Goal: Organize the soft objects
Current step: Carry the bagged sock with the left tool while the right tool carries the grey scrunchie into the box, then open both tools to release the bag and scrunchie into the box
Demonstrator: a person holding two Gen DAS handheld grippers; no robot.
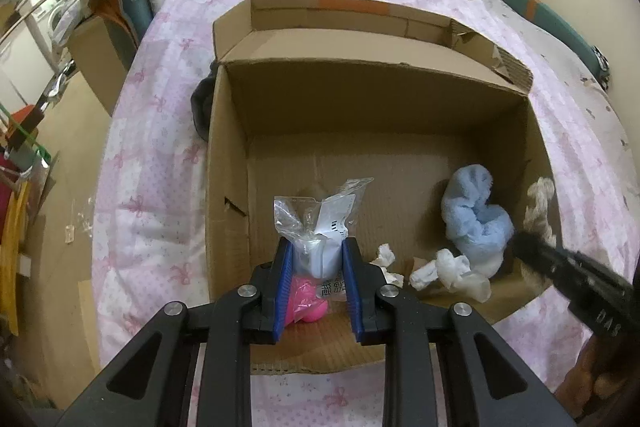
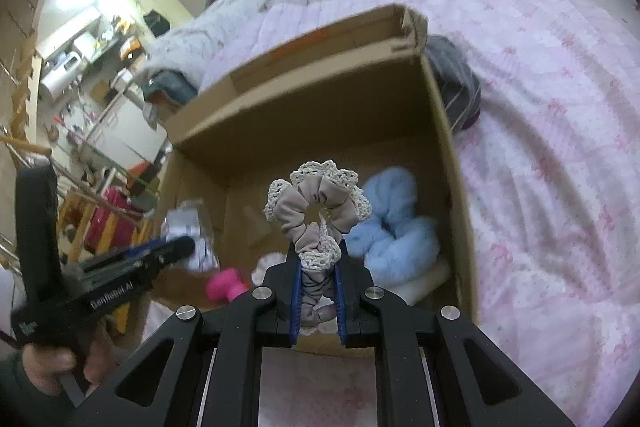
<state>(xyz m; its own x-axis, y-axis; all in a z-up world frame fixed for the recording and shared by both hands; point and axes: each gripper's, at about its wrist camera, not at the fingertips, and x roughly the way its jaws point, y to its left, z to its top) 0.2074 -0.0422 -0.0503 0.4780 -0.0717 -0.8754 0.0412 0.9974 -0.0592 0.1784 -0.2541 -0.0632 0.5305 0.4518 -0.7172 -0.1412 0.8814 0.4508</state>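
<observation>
Left claw [image 1: 315,247] is clenched on a clear plastic bag [image 1: 320,215]; the bag stands up between the blue pads, and something white is folded inside it. This claw hangs over the near left part of the cardboard box [image 1: 228,187], just above the box floor. Under the bag a pink thing [image 1: 306,303] lies on the box floor at the near edge; its shape I cannot tell.

More to the right, in the middle of the near edge, some crumpled white pieces [image 1: 448,269] lie on the cardboard. Just behind them, near the right wall of the box, a fluffy light blue cloth [image 1: 476,219] lies in a twisted heap, and it touches the white pieces.

The right claw [image 2: 318,257] grips a beige scrunchie [image 2: 316,205] with a cream lace border. The pads squeeze the lower part of the scrunchie, and the ring stands upright above them with its hole open. It is held over the near right part of the box, in front of the blue cloth and not touching it. In the left wrist view the scrunchie shows at the right wall of the box.

The box stands open on a bed with a pink quilt [image 2: 560,131] with a bow pattern. A grey striped cloth [image 2: 456,87] lies on the quilt against the outside of the right wall.
</observation>
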